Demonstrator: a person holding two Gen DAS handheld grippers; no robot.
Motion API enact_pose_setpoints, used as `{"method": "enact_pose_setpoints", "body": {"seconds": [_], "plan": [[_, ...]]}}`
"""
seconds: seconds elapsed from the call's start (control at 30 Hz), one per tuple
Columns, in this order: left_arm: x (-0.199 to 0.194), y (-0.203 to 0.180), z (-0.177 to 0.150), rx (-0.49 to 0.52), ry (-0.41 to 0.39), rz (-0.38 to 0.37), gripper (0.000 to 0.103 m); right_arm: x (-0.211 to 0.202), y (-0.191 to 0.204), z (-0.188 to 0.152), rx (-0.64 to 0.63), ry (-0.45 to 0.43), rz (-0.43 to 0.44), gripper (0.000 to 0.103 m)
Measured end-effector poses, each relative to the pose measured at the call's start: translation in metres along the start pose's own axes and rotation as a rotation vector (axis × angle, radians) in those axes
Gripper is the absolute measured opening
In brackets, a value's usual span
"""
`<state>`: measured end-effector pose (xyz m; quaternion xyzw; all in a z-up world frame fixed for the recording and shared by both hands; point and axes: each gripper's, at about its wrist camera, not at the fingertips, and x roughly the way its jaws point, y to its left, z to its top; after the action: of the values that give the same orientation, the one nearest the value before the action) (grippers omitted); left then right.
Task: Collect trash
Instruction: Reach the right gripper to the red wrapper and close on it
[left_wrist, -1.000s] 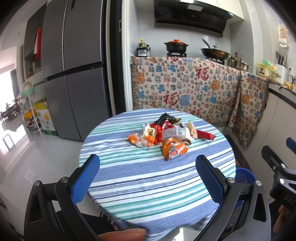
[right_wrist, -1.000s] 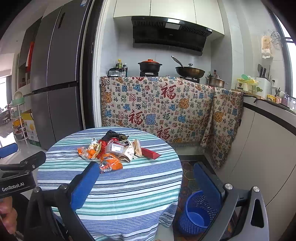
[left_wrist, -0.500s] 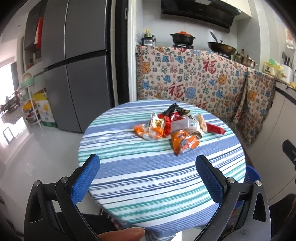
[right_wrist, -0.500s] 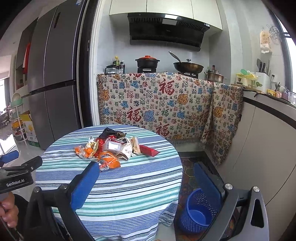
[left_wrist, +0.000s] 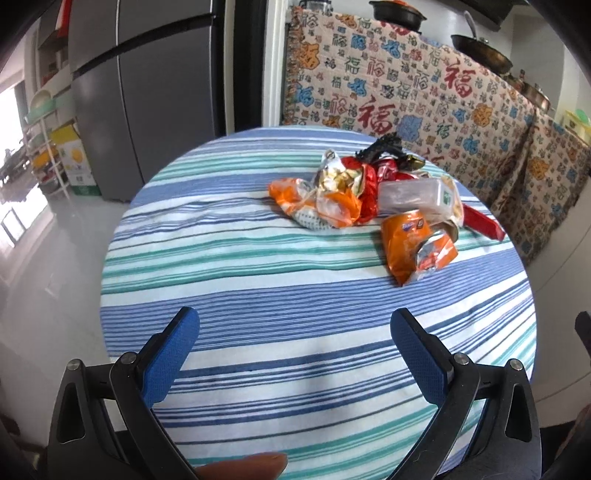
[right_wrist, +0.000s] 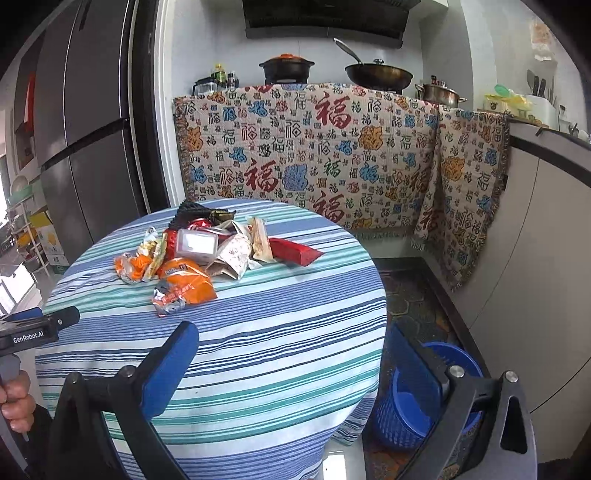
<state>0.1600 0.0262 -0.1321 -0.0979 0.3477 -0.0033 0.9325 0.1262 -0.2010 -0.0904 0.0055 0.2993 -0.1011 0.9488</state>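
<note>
While both grippers, left gripper (left_wrist: 294, 334) and right gripper (right_wrist: 295, 349), hover jaws open short of the wrapper pile (left_wrist: 373, 195), approach step; next: grab orange packet (left_wrist: 413, 243), drop in blue basket (right_wrist: 406, 417).

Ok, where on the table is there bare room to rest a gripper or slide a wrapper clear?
The near half of the table, between the orange bag and the near edge, is bare cloth. The left side beside the trash pile is also bare. The far right is crowded with wrappers, a clear box and a red packet near the rim.
</note>
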Motion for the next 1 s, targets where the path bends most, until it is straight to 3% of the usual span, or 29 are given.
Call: {"method": "enact_pose_setpoints", "body": {"seconds": [0.2, 0.33, 0.7, 0.9, 1.0], "plan": [[0.058, 0.002, -0.009, 0.034, 0.174, 0.096, 0.103, 0.07, -0.004, -0.006, 0.014, 0.138, 0.038, 0.103], [0.08, -0.002, -0.01, 0.082, 0.225, 0.155, 0.103, 0.104, -0.008, -0.008, 0.013, 0.212, 0.039, 0.103], [0.099, -0.001, -0.006, 0.044, 0.202, 0.159, 0.103, 0.153, -0.01, -0.006, -0.022, 0.324, 0.029, 0.103], [0.097, -0.002, -0.003, 0.011, 0.214, 0.16, 0.103, 0.15, -0.007, -0.006, -0.026, 0.303, 0.018, 0.103], [0.085, 0.003, 0.017, -0.103, 0.136, 0.067, 0.103, 0.15, -0.006, -0.006, -0.026, 0.303, 0.017, 0.103]]}}
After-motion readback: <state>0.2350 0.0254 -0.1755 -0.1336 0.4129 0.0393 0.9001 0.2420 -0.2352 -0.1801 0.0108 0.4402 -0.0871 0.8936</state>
